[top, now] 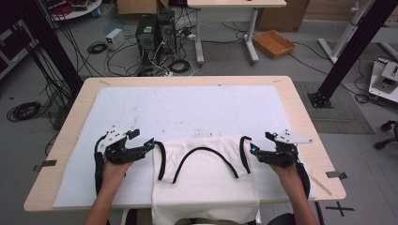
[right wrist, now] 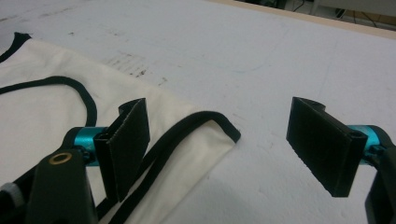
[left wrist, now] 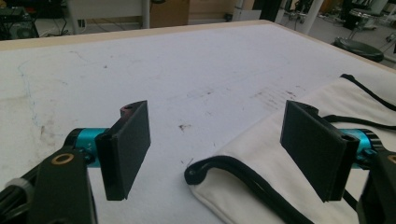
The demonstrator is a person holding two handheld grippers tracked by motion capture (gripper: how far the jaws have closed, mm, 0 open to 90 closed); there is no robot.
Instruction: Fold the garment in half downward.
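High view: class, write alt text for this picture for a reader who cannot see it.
A white sleeveless top with black trim lies flat on a white sheet over a wooden table, its hem hanging off the near edge. A person's two hands each hold an open claw, the left claw and right claw, at the top's shoulder straps.

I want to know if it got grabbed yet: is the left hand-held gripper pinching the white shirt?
No, the left hand-held gripper has its jaws wide apart, and the white shirt's black-trimmed corner lies loose on the table between them.
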